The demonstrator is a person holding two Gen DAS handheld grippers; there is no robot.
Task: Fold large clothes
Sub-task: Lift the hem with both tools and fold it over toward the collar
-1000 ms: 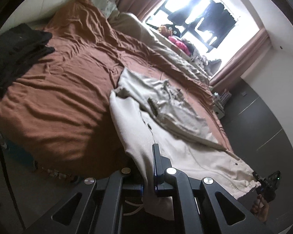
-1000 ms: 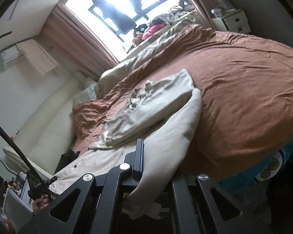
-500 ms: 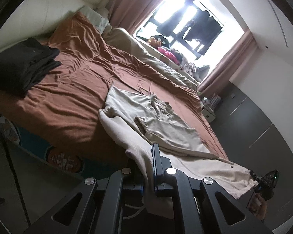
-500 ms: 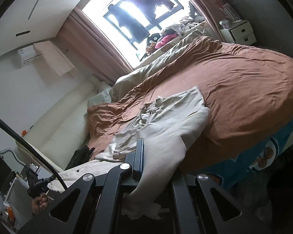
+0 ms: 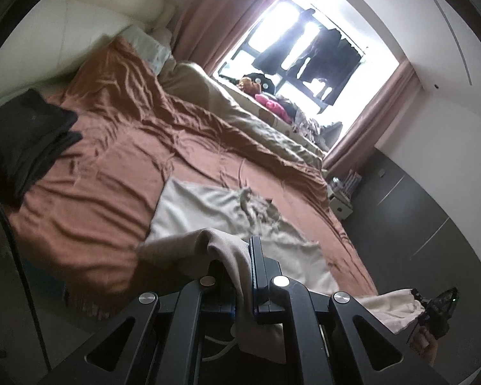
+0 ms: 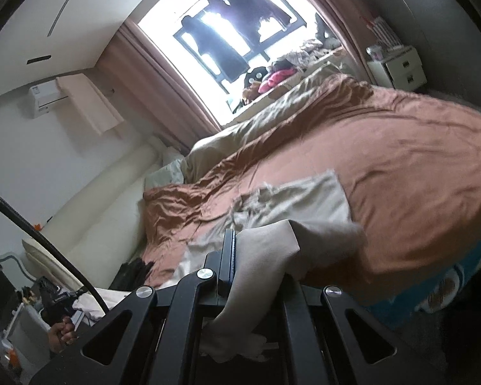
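Both your grippers pinch the beige garment (image 5: pixel 208 211): left gripper (image 5: pixel 245 276) and right gripper (image 6: pixel 237 266) clamped on its near edge. Its folded body lies at twelve o'clock on the brown bedspread (image 5: pixel 112 173), long axis running between your hands.

Windowsill clutter (image 5: pixel 274 102) blurred, too small to identify

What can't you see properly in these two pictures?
- Left wrist view: the beige garment's held edge, hidden behind the left tongs.
- Right wrist view: the garment's near end, hidden where it drops behind the right tongs.
- Both views: the dark clothes in the window, only silhouettes against glare.
- Left wrist view: the black clothes pile, cut off by the left edge.
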